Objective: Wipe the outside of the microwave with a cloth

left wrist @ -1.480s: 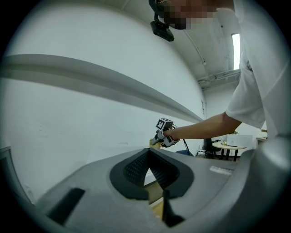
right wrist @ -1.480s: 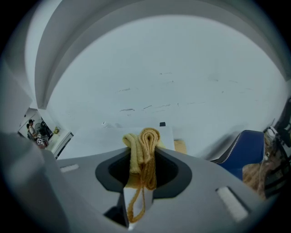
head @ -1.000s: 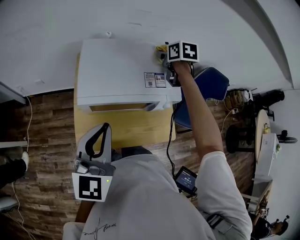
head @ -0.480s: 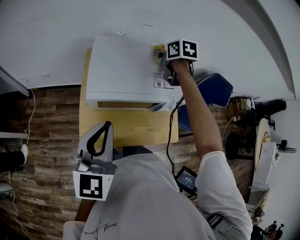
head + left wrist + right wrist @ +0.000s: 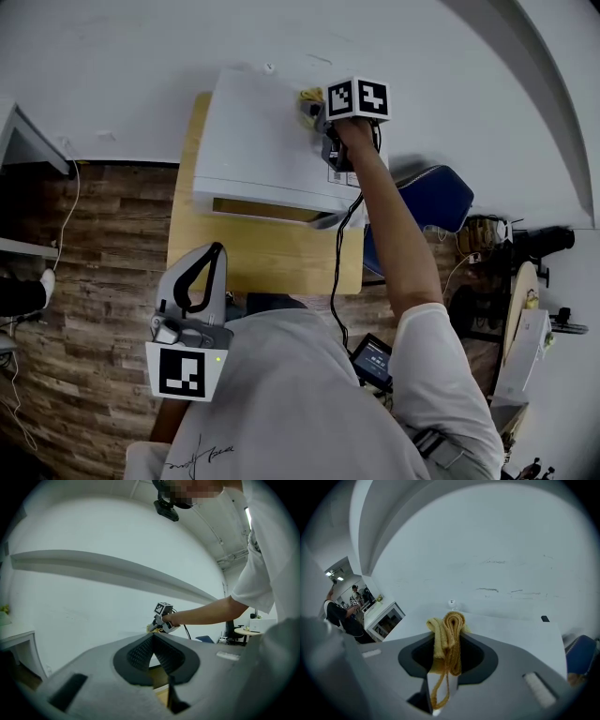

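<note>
The white microwave [image 5: 267,141] stands on a wooden table [image 5: 262,258] against the wall. My right gripper [image 5: 319,114] reaches over the back right part of its top, shut on a folded yellow cloth [image 5: 309,99] that rests on the surface. In the right gripper view the cloth [image 5: 447,634] is pinched between the jaws of the right gripper [image 5: 449,620], with the microwave top [image 5: 511,630] beyond it. My left gripper [image 5: 210,255] hangs low by the table's front edge, away from the microwave. In its own view the left gripper [image 5: 152,638] has its jaws together with nothing between them.
A blue chair [image 5: 427,199] stands right of the table. A black cable [image 5: 337,262] runs from the right gripper down to a device [image 5: 373,359] at the person's waist. A white shelf [image 5: 28,141] is at the left, over the wooden floor [image 5: 103,281].
The right gripper with the cloth has slid a little leftward along the back of the microwave top. The head view has shifted left. The left gripper has stayed put.
</note>
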Available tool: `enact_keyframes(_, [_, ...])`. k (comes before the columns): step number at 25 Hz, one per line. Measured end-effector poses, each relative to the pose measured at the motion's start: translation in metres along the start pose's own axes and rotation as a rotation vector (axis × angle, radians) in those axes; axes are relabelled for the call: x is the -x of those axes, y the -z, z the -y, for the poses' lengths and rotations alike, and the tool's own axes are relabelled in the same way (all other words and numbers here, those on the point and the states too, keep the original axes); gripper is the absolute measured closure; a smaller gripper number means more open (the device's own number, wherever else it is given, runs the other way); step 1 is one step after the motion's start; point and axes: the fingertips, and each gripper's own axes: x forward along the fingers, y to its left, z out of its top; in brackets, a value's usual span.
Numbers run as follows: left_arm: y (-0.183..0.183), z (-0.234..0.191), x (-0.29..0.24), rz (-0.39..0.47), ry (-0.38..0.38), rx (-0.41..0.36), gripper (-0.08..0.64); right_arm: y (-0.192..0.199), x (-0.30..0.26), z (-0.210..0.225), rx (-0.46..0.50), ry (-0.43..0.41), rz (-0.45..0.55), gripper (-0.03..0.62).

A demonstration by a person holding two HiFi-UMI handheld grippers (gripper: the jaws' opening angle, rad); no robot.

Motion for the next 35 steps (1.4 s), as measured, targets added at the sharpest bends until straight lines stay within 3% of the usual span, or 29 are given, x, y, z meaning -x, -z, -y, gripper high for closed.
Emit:
enact_keyframes(22, [-0.002,-0.024,0.05,0.005,-0.17,-0.013,0.569,-0.02,-0.06,-0.148,0.073,-0.25,-0.028,0.474])
enact_keyframes(29, [-0.001,-0.03,0.06,-0.001,-0.193,-0.001,0.569,-0.014,-0.058,-0.205,-0.041,-0.472,-0.043,0.472])
enact_keyframes(35, [-0.006,-0.022,0.051,0.016,-0.148,-0.019,0.569,-0.025,-0.025,-0.185,-0.073,-0.483,0.007,0.472])
